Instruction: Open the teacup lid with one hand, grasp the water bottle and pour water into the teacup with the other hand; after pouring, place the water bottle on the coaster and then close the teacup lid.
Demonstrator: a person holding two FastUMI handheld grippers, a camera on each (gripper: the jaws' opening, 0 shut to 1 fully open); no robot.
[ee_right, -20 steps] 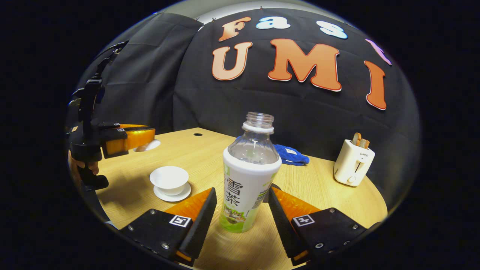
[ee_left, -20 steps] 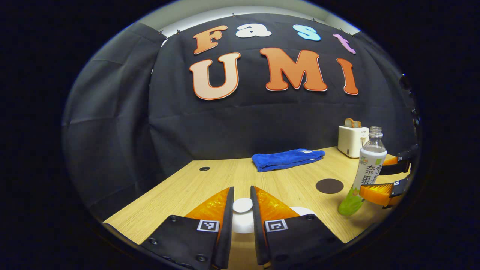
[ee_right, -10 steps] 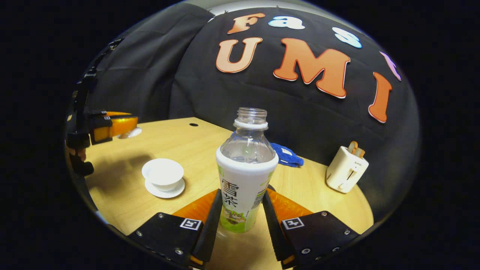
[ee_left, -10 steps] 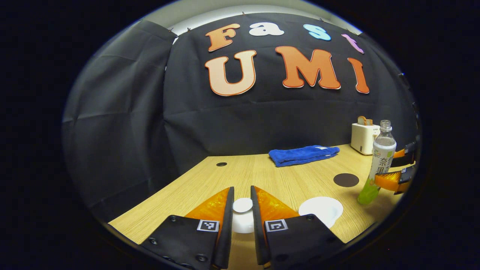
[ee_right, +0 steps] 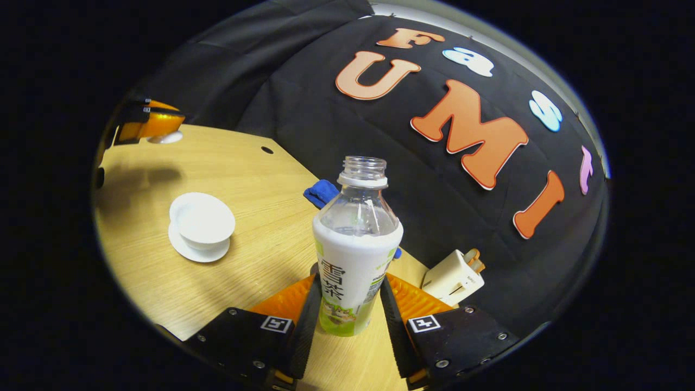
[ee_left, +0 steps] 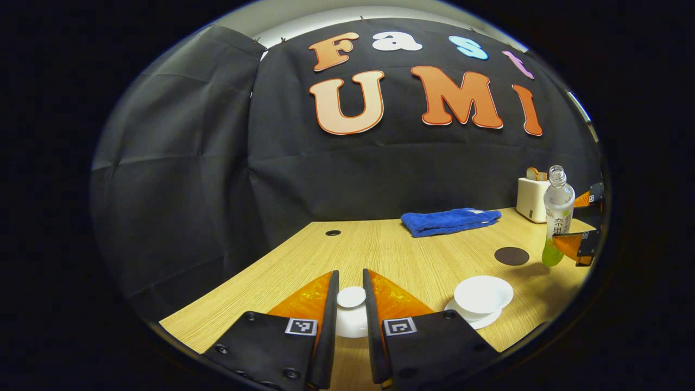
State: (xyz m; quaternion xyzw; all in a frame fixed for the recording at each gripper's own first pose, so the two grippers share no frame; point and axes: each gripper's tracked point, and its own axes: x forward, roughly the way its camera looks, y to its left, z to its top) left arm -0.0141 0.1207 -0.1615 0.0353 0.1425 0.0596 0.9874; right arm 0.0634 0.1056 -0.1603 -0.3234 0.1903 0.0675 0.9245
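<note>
Lid removed, bottle grasped: the stage just ahead of pouring. In the left gripper view, the left gripper [ee_left: 351, 309] has its jaws clenched on the knob of the white teacup lid [ee_left: 351, 317], holding it clear of the tabletop [ee_left: 391, 255] and to the side of the teacup [ee_left: 482, 294]. The teacup stands uncovered on its white saucer [ee_left: 478, 321], its bowl open upward. Beyond the teacup lies the dark round coaster [ee_left: 511, 256], bare, and farther back a folded blue towel [ee_left: 449, 221] and a white toaster [ee_left: 531, 198].

In the right gripper view, the right gripper [ee_right: 344, 309] has its jaws grasping the lower body of the water bottle [ee_right: 355, 250], both fingers pressed against the label. The bottle is uncapped and partly filled; it appears raised off the tabletop, well apart from the teacup [ee_right: 202, 220], which sits toward the far gripper.

Step in hand: carrying the bottle toward the open teacup. The next move calls for bringing the bottle mouth over the bowl of the teacup and tilting it gently, since the open neck would likely release water quickly. The lid should be kept away from the teacup until the bottle rests on the coaster.
</note>
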